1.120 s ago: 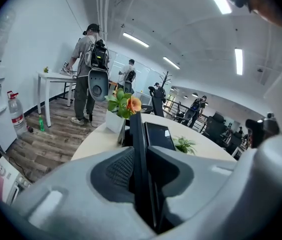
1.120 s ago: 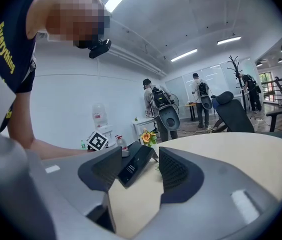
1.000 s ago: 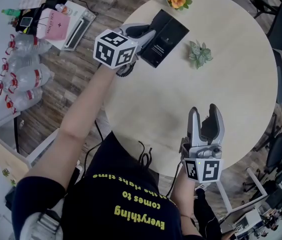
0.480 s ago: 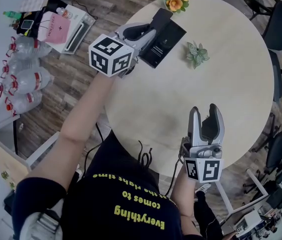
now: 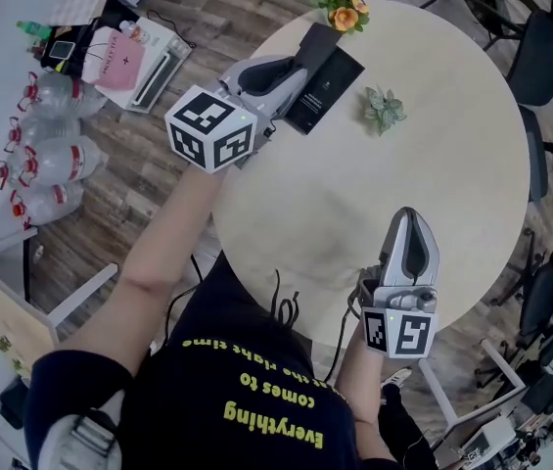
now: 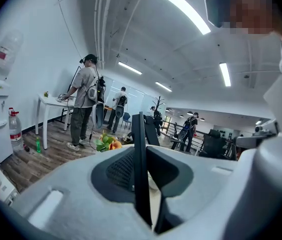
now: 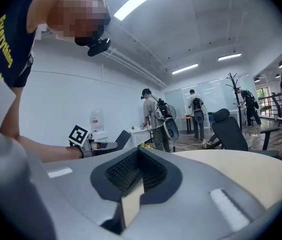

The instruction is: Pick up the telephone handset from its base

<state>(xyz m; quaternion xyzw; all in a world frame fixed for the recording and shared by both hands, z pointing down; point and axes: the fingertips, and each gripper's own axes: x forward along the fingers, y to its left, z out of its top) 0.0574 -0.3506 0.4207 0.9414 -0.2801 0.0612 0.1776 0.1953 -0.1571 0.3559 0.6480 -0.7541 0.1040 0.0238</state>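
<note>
The head view is bright and evenly lit from above. The pale table (image 5: 452,155) shows only a faint, soft shadow toward six o'clock and no glare. Straight lines bend near the edges of that view. Both gripper views are fisheye, with dark corners all round. Ceiling strip lights (image 6: 181,6) burn white at one o'clock in the left gripper view and at twelve in the right. Close to the lens the black handset (image 6: 140,174) looks soft, and the distant room is sharper.
</note>
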